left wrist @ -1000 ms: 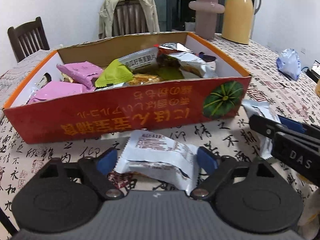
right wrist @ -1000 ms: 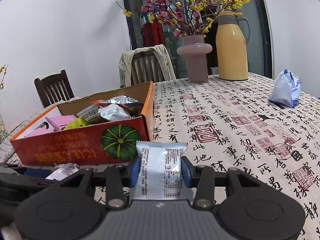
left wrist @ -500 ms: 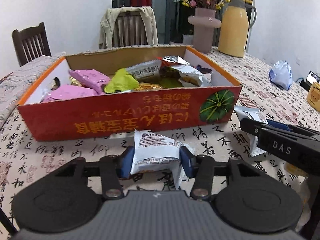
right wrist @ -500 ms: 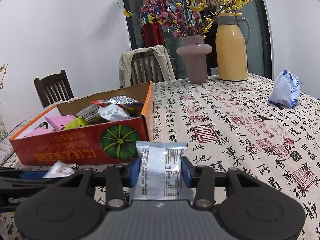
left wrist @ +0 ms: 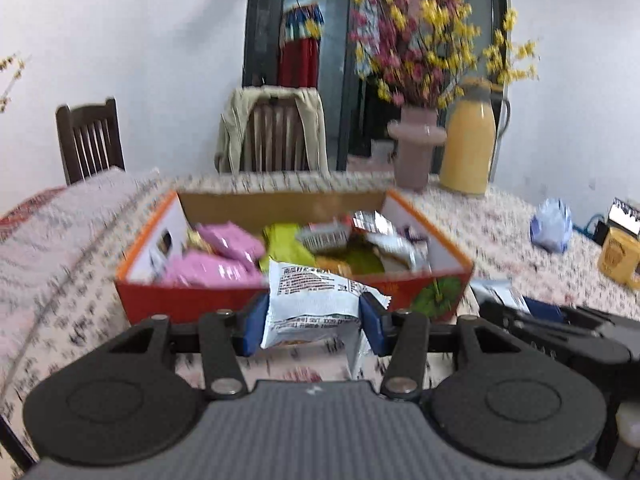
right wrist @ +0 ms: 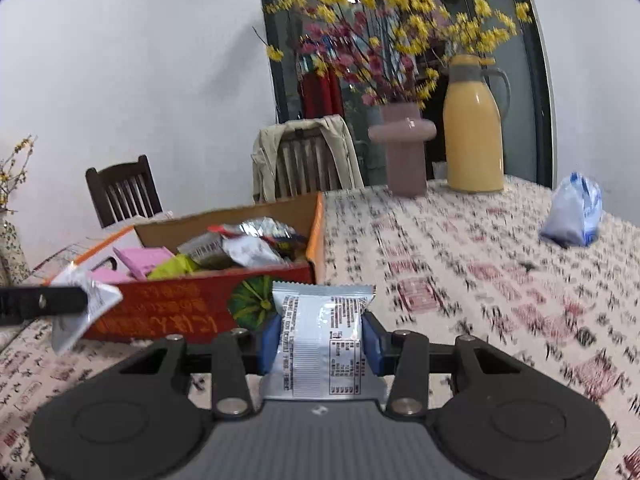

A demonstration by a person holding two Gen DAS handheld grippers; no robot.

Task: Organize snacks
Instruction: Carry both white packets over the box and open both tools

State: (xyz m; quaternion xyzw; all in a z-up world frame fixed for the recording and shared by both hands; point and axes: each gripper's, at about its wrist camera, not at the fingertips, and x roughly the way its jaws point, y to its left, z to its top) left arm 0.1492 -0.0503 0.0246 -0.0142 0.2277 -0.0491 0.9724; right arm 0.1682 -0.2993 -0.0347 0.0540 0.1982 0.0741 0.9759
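You are working over a table (right wrist: 480, 264) draped in a cream cloth printed with black and red calligraphy. At its far side a pink vase (right wrist: 402, 148) of yellow and pink blossoms is standing beside a yellow thermos jug (right wrist: 474, 128), and a blue-and-white bag (right wrist: 576, 216) is lying far right. Two dark wooden chairs are sitting against the white wall, one with a beige jacket (left wrist: 272, 128) hanging over its back.

The red cardboard box (left wrist: 192, 300), with a green pumpkin printed on its near wall, is sitting on the cloth and holding pink, green and silver packets.

Your left gripper (left wrist: 314, 322) is pinching a white snack packet (left wrist: 312, 300) by both sides, its blue pads pressing in; the packet is hanging clear of the cloth, just in front of the box's near wall. Your right gripper (right wrist: 320, 344) is clamping a silver-blue snack packet (right wrist: 320, 332) upright, near the box's right corner.
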